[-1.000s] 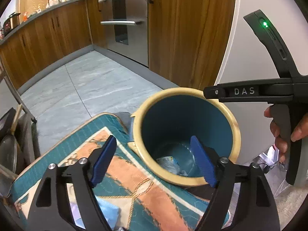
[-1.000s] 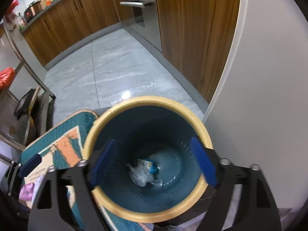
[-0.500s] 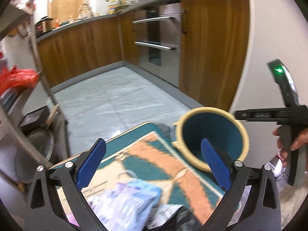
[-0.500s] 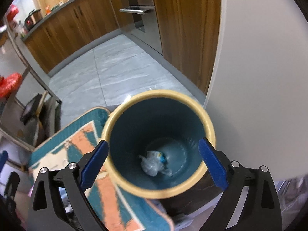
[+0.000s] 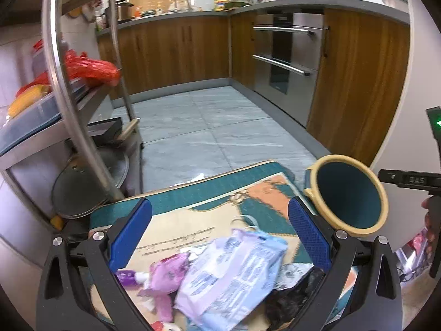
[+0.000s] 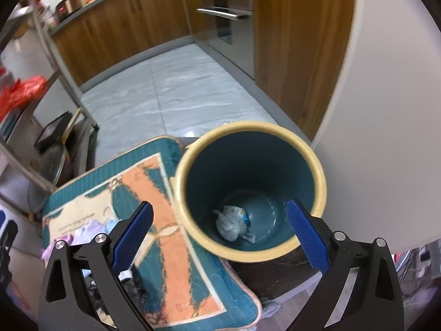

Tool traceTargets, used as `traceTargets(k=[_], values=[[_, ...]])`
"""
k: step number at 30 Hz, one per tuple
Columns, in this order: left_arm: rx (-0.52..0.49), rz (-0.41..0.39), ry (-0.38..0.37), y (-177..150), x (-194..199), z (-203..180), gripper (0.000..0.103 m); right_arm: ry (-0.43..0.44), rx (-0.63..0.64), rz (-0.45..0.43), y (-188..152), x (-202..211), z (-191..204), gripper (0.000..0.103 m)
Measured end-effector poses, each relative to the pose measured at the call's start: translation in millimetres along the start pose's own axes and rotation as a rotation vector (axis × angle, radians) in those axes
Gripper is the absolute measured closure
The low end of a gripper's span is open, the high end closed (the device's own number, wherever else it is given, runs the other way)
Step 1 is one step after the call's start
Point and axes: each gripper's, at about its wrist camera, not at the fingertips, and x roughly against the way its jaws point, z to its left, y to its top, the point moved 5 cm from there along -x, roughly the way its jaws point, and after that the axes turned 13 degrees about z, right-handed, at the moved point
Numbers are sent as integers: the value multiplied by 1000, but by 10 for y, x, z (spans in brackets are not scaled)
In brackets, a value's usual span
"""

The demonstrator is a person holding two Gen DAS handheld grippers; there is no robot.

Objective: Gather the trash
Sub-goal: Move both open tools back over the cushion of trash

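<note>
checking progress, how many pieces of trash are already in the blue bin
1 visible: a crumpled clear plastic wrapper lies on the bottom of the blue round bin with a cream rim. The near wall hides part of the floor, so more may be hidden.

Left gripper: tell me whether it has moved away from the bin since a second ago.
Yes. The left gripper has backed off leftward from the bin, which has slid from between its fingers to the right; the trash pile on the mat now lies beneath it.

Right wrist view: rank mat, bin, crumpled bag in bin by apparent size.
1. Mat, partly covered at its near end.
2. Bin, close behind; sits nearer the camera, so true order unsure.
3. Crumpled bag, clearly smallest.
</note>
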Motion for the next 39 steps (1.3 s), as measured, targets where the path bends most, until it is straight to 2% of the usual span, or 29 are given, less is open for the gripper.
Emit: traceTargets(k=[8,15,19,24,26,31,34,36,39], values=[[30,25,58,-222,-26,369,6,-1,111,-1,-92,69,345,6],[95,22,48,-323,14,736,6,-6,150,-2,-117,53,556,6],[10,15,110,-396,10,765,6,16,159,-3,-133,46,697,6],[-94,23,110,-495,11,693,6,2,221,-10,-195,39,927,6],[-106,22,109,-512,31,683,6,-11,251,-19,-224,40,1001,6],[-77,19,42,-528,78,724,6,-31,327,-35,-316,31,1200,6],[-57,30,63,-559,44,781,6,-13,349,-38,-373,27,1266,6],[-45,53,59,-594,-10,830,6,9,363,-35,-431,2,1316,6],[1,131,42,-666,-141,926,6,19,391,-21,-534,-95,1391,6]])
